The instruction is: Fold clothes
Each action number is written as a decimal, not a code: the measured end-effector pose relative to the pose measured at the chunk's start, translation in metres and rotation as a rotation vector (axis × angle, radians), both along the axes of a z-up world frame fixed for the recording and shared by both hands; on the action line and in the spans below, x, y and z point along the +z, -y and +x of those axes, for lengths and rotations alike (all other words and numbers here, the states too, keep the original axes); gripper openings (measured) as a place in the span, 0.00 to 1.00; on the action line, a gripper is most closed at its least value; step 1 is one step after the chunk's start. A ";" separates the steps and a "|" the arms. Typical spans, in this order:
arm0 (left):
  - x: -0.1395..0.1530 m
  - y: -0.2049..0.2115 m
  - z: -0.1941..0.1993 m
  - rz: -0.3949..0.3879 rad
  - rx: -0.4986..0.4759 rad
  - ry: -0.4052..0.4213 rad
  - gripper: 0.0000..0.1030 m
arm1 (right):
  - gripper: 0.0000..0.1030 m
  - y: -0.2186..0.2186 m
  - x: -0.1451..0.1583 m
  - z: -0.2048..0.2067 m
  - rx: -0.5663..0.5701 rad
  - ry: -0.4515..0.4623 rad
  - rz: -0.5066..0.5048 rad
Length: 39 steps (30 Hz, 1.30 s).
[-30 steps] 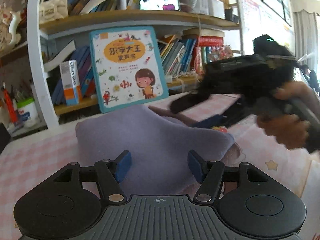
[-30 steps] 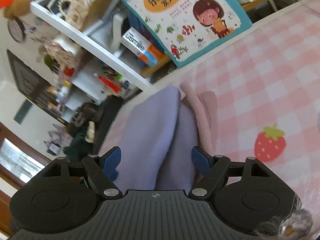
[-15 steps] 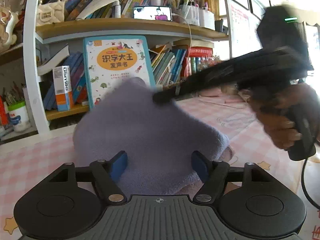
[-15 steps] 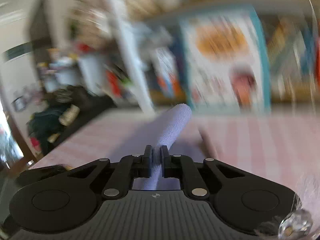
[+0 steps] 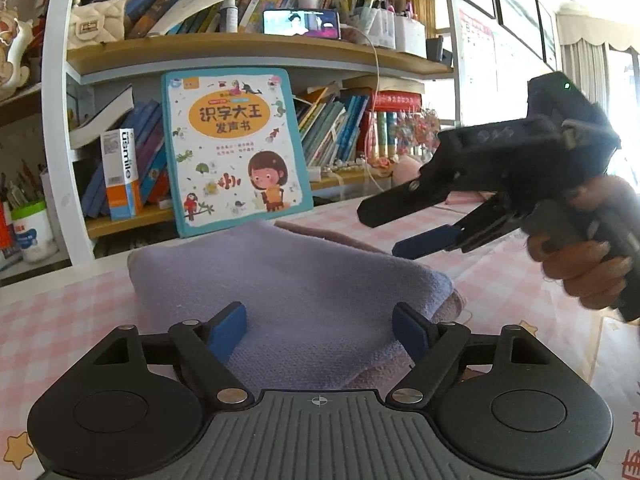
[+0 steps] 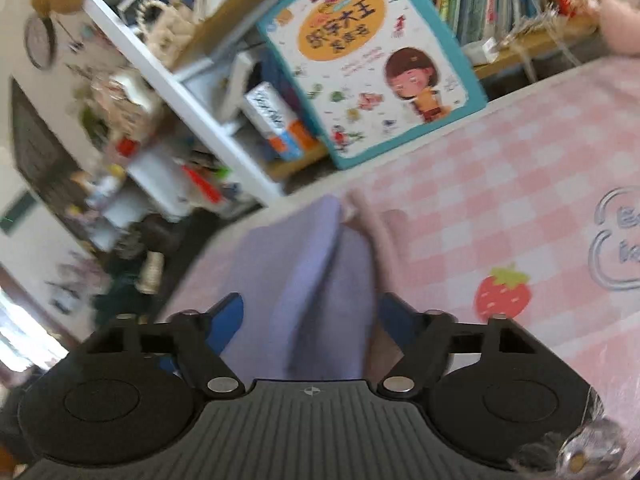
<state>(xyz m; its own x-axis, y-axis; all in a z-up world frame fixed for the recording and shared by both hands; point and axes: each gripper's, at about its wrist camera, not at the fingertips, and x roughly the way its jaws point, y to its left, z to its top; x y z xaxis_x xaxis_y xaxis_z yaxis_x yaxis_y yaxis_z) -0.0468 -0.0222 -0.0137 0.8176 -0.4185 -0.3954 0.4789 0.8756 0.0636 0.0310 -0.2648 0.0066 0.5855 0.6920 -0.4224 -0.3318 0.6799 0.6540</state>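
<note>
Shelf (image 5: 248, 46) crammed with books; white tub (image 5: 32, 230) holds pens

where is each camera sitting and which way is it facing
Left wrist: sits on the left hand-held gripper, level, facing the bookshelf over the folded purple cloth; its open fingers, the right hand-held gripper and a hand show.
Right wrist: sits on the right hand-held gripper, rolled, looking along the cloth; only its open fingers show.
Shared: cloth, children's book, pink checked tablecloth.
</note>
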 end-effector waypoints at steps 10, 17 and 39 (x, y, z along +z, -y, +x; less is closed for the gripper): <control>-0.003 0.012 -0.002 0.076 0.009 0.015 0.89 | 0.13 -0.051 0.010 -0.026 0.078 0.123 -0.292; 0.000 -0.002 -0.002 -0.022 -0.012 -0.006 0.89 | 0.13 -0.058 0.024 -0.060 0.065 0.310 -0.371; 0.019 -0.091 0.008 -0.408 0.280 -0.126 0.90 | 0.18 -0.046 -0.003 -0.030 0.007 0.185 -0.375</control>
<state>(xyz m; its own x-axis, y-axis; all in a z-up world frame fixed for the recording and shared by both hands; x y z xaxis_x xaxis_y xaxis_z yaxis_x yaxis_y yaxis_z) -0.0390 0.0687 0.0055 0.8770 -0.3312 -0.3479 0.2044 0.9127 -0.3537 0.0005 -0.2185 0.0034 0.6710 0.5144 -0.5340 -0.4261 0.8569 0.2900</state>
